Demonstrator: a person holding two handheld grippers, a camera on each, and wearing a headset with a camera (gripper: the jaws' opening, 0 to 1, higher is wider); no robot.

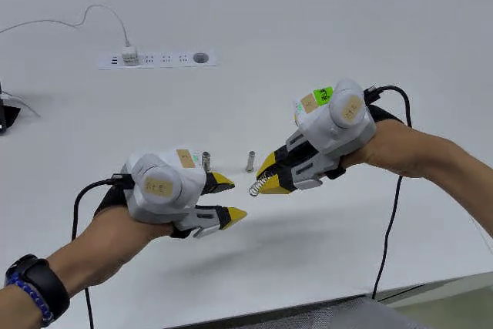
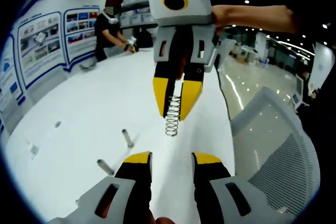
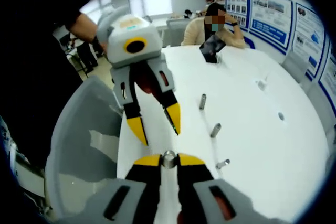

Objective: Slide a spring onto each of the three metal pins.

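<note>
Yellow-tipped jaws of the left gripper [image 1: 231,198] stand apart at the lower left of the head view, with nothing between them. A black watch [image 1: 35,283] sits on that wrist. Just right of them, the right gripper [image 1: 267,179] has its jaws clamped on the spring [image 1: 256,185], whose free end sticks out towards the left gripper, clear of the white worktop [image 1: 308,36]. A black cable [image 1: 389,229] hangs from this gripper over the worktop's near edge.

In the right gripper view three metal pins [image 3: 216,129] stand apart in a loose row right of centre, all bare. In the head view one of them rises just behind the left gripper's body, which hides its foot. A grey mesh chair [image 2: 278,145] fills the right of the left gripper view. Farther back, at the upper left of the head view, lies a white power strip [image 1: 158,58] with a plug [image 1: 129,55] in it.
</note>
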